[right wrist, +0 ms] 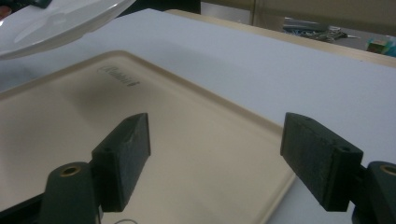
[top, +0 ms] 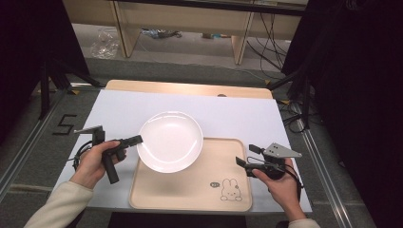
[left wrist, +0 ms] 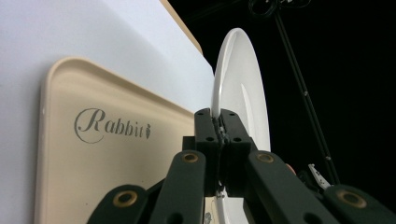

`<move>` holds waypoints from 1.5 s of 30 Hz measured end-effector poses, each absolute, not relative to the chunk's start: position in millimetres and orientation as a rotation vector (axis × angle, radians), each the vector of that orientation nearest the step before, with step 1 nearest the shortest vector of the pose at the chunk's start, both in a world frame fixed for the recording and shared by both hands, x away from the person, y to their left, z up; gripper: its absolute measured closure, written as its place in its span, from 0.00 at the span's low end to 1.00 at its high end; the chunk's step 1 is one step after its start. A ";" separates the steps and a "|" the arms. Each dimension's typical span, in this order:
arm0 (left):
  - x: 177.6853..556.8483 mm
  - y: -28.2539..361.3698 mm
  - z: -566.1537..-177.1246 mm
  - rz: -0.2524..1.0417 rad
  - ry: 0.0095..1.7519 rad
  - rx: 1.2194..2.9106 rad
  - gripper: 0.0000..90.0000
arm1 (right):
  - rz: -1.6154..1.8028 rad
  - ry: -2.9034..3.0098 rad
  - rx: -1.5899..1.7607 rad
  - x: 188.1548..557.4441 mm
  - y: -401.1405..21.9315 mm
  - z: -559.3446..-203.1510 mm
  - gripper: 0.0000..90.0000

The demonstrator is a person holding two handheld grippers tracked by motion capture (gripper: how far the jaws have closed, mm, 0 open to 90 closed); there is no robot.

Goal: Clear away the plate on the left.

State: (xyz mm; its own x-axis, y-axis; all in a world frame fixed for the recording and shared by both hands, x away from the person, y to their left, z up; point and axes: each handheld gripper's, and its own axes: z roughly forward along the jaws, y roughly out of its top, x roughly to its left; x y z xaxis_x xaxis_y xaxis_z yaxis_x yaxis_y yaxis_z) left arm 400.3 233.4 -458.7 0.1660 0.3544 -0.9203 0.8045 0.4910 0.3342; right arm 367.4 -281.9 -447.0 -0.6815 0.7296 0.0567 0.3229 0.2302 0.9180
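From the high view, the left gripper (top: 135,140) pinches the nine o'clock rim of a white plate (top: 170,141) that overlaps the ten o'clock corner of a beige tray (top: 190,187) on the white-covered table (top: 123,111), while the right gripper (top: 244,156) waits at the tray's three o'clock edge. In the left gripper view, the jaws are clamped tight on the plate's (left wrist: 243,88) thin rim, the tray (left wrist: 88,172) beside it. In the right gripper view, the jaws stand wide and empty above the tray (right wrist: 196,158), the plate (right wrist: 56,23) raised at eleven o'clock. A one-edge grip likely calls for a slow, level lowering onto the tray.
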 end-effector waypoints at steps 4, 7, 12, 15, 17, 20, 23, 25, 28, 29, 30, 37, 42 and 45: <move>400.7 230.8 -459.2 -0.438 1.430 1.090 0.97 | 1.436 2.124 0.966 367.6 -282.2 -446.9 0.28; 400.8 229.3 -459.2 -0.440 1.435 1.101 0.97 | 1.448 2.144 0.986 366.7 -281.7 -446.8 0.28; 401.5 224.3 -460.7 -0.450 1.420 1.107 0.97 | 1.442 2.150 0.989 366.4 -282.1 -446.2 0.28; 402.0 220.4 -461.4 -0.454 1.409 1.107 0.97 | 1.423 2.157 0.995 365.8 -282.9 -445.2 0.28; 402.4 218.4 -461.4 -0.458 1.412 1.119 0.97 | 1.423 2.158 0.997 365.6 -283.0 -445.3 0.28; 402.8 214.9 -462.4 -0.464 1.400 1.129 0.97 | 1.425 2.157 1.004 365.3 -283.0 -445.1 0.28; 403.1 212.9 -463.3 -0.466 1.399 1.140 0.97 | 1.428 2.152 1.001 365.4 -282.8 -445.4 0.28; 403.1 212.1 -463.4 -0.469 1.402 1.142 0.97 | 1.428 2.151 1.000 365.5 -282.9 -445.3 0.28; 403.2 211.0 -464.0 -0.465 1.402 1.149 0.97 | 1.428 2.151 1.000 365.4 -282.9 -445.3 0.28; 403.2 210.7 -464.7 -0.467 1.399 1.155 0.97 | 1.428 2.150 1.001 365.5 -282.9 -445.3 0.28; 403.3 209.7 -465.3 -0.468 1.398 1.154 0.97 | 1.428 2.151 1.002 365.5 -282.8 -445.3 0.28; 403.9 205.9 -467.5 -0.474 1.395 1.171 0.97 | 1.416 2.135 0.980 366.2 -284.1 -445.0 0.28; 404.2 202.0 -470.7 -0.475 1.414 1.168 0.97 | 1.460 2.132 1.008 366.0 -282.2 -446.2 0.28; 404.8 201.0 -471.8 -0.482 1.413 1.189 0.97 | 1.428 2.123 0.967 367.8 -284.8 -445.6 0.28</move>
State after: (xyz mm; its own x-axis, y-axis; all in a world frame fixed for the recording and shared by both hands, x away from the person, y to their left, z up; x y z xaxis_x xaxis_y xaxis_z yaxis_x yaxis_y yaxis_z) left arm 404.8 201.0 -471.8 0.1853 0.3758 -0.9080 0.8523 0.3985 0.3389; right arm 367.8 -284.8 -445.6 -0.6789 0.7327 0.0470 0.3199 0.2376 0.9172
